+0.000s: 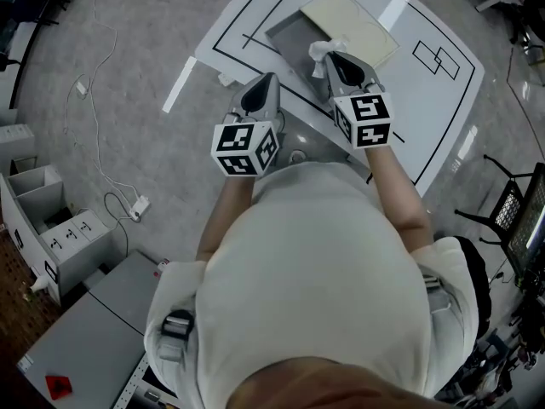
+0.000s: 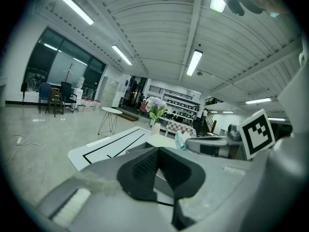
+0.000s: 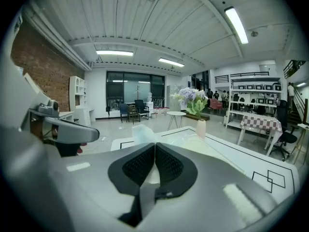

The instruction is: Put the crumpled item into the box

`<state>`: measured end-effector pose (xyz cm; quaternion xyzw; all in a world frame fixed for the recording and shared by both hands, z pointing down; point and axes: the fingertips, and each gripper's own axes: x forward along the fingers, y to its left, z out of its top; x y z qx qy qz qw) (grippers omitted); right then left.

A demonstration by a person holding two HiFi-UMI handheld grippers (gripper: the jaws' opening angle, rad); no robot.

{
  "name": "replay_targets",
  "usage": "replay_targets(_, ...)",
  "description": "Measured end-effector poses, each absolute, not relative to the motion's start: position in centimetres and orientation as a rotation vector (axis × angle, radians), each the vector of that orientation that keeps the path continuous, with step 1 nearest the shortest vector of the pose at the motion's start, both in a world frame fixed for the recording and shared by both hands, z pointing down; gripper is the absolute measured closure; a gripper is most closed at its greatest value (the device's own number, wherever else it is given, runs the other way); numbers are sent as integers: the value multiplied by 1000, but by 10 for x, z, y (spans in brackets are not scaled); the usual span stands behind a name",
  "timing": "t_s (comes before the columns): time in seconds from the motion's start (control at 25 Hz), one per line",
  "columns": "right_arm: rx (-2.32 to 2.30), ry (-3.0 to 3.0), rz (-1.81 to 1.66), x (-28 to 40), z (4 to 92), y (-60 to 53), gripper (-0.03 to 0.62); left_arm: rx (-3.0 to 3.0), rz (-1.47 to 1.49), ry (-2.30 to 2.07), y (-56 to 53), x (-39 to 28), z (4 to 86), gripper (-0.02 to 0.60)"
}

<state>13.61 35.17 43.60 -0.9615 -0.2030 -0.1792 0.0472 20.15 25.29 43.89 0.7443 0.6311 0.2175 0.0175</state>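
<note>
The right gripper (image 1: 332,59) is clamped on the crumpled item (image 1: 324,49) just over the box's (image 1: 288,34) near edge. The left gripper (image 1: 268,82), jaws together on nothing, hangs nearer than the box. Best to bring the item over the box's middle before releasing

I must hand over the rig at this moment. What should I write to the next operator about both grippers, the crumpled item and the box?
Right gripper: shut on the white crumpled item, which sticks out past the jaw tips.
Left gripper: shut, nothing between its jaws, held beside the right one.
Box: open on the white table, just ahead of the right gripper; the item is at its near edge.
Done: the item is gripped.
Left: bring it over the box opening, open the right jaws and let it fall inside.
</note>
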Motion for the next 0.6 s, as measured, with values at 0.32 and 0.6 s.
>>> replay_targets(0.32, -2878, -553, -740, 158, 481, 368, 589, 2325, 728, 1935, 260, 208, 451, 581)
replay_targets(0.6, -2830, -484, -904, 172, 515, 373, 588, 2335, 756, 1905, 265, 214, 458, 580)
